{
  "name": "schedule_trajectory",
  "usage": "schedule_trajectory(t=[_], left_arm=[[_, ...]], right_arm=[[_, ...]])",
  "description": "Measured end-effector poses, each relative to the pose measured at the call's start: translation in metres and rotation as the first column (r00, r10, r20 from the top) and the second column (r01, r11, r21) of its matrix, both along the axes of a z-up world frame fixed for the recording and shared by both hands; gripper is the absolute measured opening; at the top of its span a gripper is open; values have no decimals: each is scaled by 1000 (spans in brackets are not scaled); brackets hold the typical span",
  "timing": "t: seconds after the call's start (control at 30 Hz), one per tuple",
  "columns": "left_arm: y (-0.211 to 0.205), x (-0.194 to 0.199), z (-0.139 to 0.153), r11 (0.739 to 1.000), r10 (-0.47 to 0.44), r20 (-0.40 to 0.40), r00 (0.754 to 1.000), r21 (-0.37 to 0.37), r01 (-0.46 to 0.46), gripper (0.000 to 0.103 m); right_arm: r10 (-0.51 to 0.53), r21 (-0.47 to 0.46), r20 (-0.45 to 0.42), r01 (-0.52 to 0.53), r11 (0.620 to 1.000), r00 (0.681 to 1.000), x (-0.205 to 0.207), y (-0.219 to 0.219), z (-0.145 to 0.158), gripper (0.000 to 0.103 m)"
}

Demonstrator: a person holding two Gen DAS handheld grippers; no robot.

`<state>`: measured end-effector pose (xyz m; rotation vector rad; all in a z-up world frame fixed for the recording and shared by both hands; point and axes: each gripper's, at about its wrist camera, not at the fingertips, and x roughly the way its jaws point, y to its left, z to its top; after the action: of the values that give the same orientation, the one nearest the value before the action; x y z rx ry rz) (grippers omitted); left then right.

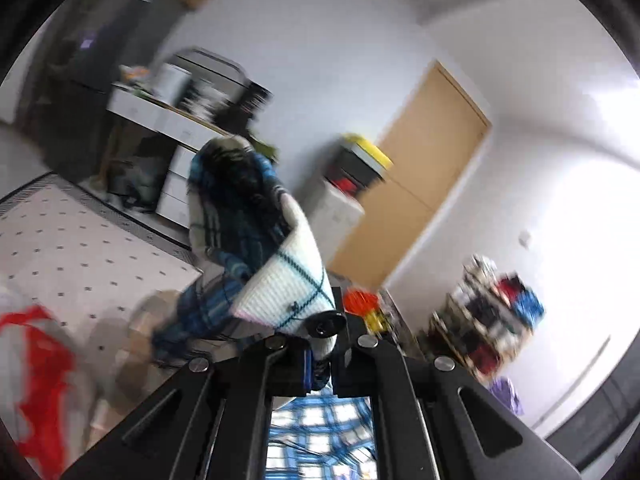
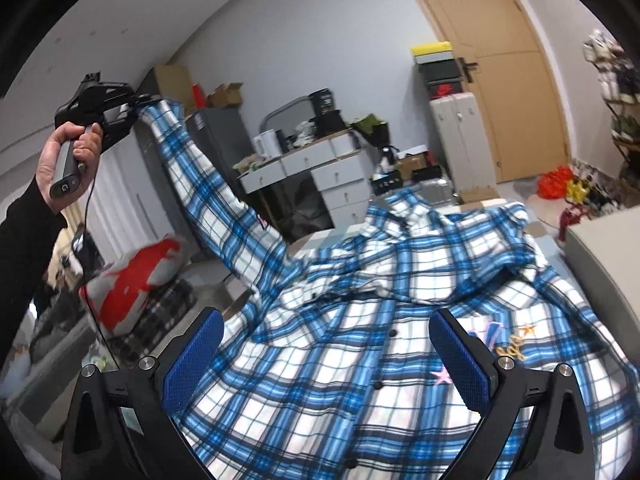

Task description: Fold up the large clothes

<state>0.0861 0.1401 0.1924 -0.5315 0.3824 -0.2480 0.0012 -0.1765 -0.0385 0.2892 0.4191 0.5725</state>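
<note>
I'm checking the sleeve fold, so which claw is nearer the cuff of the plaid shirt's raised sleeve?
Left. The left claw is shut on the sleeve cuff, holding it up in the air. The right claw hangs open over the plaid shirt front, well away from the cuff.

Lived-in bedroom or home storeroom. Evidence: wooden door (image 2: 508, 80) in far white wall; white drawer desk (image 2: 320, 168) with kettle (image 2: 266, 142) and clutter; grey cabinet (image 2: 218, 136) far left; shoeboxes stacked on pale suitcase (image 2: 456, 132); loaded shoe rack (image 2: 618, 92) at right; plaid shirt (image 2: 380, 320) spread near.
</note>
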Motion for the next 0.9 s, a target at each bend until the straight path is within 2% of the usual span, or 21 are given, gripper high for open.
schedule_trajectory(t=[0.1,0.2,0.37,0.5,0.57,0.67,0.77,0.8,0.87,0.9], left_arm=[[-50,29,-20,996,-93,-51,994,11,94,1],[-92,47,-53,983,-184,-96,978,9,186,1],[-161,80,-130,952,-294,-214,931,20,305,1],[-206,93,-191,932,-321,-337,885,56,359,1],[-222,98,-219,924,-316,-391,864,80,375,1],[-240,99,-240,906,-309,-432,847,137,400,1],[-246,101,-246,886,-283,-473,835,204,416,2],[-248,103,-243,883,-290,-484,825,197,426,5],[-251,108,-236,876,-291,-508,811,199,439,20],[-250,106,-232,872,-301,-495,815,204,446,37]], right_arm=[[-64,32,-33,65,997,997,11,-21,-1,103],[-162,57,-79,167,984,984,24,-48,-5,103],[-301,91,-149,317,944,942,38,-93,-12,103],[-410,86,-167,428,900,897,40,-116,-14,103],[-422,101,-180,444,890,888,41,-125,-16,103],[-423,98,-175,444,891,889,42,-130,-16,103],[-424,86,-160,441,894,891,40,-129,-14,103],[-424,87,-156,440,894,892,39,-129,-13,103],[-423,92,-151,439,894,893,39,-130,-13,103],[-424,92,-154,440,893,893,39,-131,-14,103]])
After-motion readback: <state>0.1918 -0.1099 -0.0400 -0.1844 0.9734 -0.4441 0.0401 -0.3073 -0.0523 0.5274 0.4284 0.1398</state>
